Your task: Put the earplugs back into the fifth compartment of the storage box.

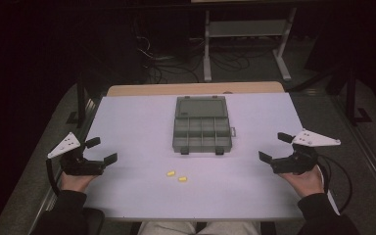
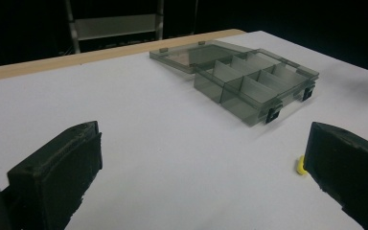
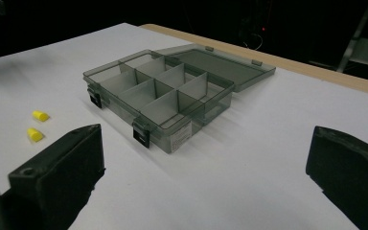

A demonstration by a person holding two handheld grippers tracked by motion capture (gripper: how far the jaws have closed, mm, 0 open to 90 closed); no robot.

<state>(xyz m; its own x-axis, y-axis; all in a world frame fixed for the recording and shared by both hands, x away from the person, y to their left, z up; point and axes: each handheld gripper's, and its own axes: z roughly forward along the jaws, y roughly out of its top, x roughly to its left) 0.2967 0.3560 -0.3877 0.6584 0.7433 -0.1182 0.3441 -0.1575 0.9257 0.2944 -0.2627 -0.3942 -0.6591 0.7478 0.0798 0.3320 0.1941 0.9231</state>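
Observation:
A smoky grey plastic organiser box (image 1: 202, 125) lies open at the table's middle, lid flat behind it, its several compartments looking bare (image 2: 249, 81) (image 3: 160, 93). Two small yellow earplugs (image 1: 170, 173) (image 1: 182, 178) lie in front of it; both earplugs (image 3: 40, 115) (image 3: 34, 134) show at the left of the right gripper view, and one earplug (image 2: 299, 165) peeks from behind a jaw in the left gripper view. My left gripper (image 1: 101, 150) rests at the table's left edge, open and holding nothing. My right gripper (image 1: 274, 147) sits at the right edge, also open.
The white table top (image 1: 142, 122) has a wooden strip (image 1: 196, 88) along its far edge. Beyond it stand a metal rack (image 1: 245, 29) and cables on a dark floor. Cables trail from both grippers off the table sides.

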